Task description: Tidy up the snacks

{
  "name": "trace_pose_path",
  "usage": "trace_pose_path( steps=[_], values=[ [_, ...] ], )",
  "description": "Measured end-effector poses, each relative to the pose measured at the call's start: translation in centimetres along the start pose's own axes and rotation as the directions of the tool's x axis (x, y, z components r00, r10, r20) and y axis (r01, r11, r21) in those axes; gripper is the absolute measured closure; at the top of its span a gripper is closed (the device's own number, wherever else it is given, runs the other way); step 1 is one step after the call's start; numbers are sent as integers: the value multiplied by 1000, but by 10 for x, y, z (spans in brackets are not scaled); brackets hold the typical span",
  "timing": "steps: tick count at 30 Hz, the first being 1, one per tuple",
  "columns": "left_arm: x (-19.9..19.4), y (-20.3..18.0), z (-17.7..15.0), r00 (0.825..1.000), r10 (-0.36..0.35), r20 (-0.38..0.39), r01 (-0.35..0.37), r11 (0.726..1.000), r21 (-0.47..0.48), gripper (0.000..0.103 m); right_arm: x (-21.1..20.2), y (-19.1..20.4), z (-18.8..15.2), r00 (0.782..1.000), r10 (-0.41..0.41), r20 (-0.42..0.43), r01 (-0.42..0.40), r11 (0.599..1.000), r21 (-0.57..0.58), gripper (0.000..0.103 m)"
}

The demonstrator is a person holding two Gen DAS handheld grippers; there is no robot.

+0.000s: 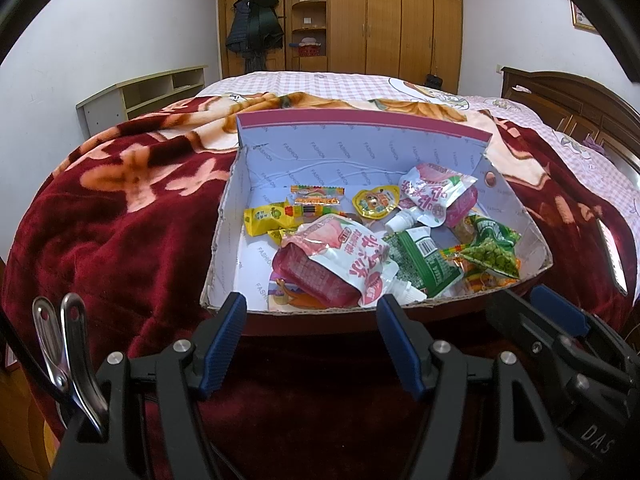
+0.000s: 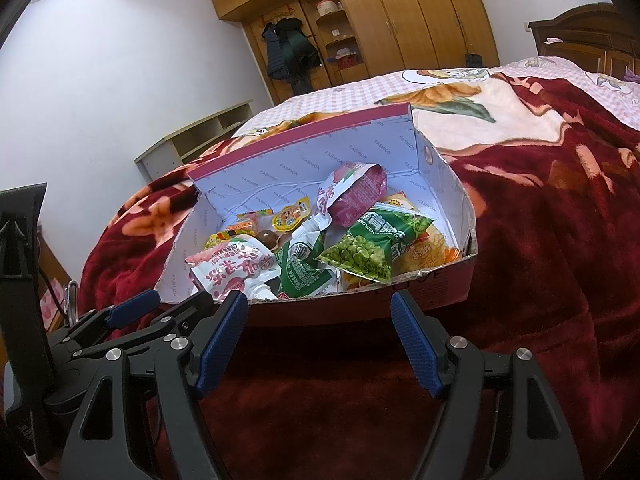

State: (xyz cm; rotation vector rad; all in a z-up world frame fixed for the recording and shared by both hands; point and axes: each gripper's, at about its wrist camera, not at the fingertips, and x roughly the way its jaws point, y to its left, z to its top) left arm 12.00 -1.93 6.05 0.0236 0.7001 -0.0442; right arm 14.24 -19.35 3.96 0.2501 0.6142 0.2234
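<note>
A shallow cardboard box (image 1: 304, 148) with a white lining and pink rim lies on the bed, also in the right wrist view (image 2: 280, 168). It holds several snacks: two pink-and-white drink pouches (image 1: 336, 264) (image 1: 436, 196), a green pea bag (image 1: 494, 248) (image 2: 368, 250), a dark green pack (image 1: 420, 260), yellow candy packs (image 1: 268, 220) and a jelly cup (image 1: 374, 202). My left gripper (image 1: 312, 312) is open and empty just before the box's near wall. My right gripper (image 2: 318, 312) is open and empty at the same wall, to the right of the left one.
A dark red floral blanket (image 1: 120, 216) covers the bed, with a pink checked sheet (image 1: 340, 80) behind. A wooden wardrobe (image 1: 392, 16) and hanging coats (image 1: 256, 28) stand at the far wall. A low shelf (image 1: 140, 96) is left; a headboard (image 1: 568, 100) is right.
</note>
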Motion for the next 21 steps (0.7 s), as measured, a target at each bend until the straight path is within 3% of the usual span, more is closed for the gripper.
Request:
trace_pose_path(
  steps=[21],
  values=[
    [0, -3, -4, 1000, 7, -14, -7, 1000, 8, 32, -2, -2, -1, 1000, 2, 4, -2, 1000, 6, 27]
  ],
)
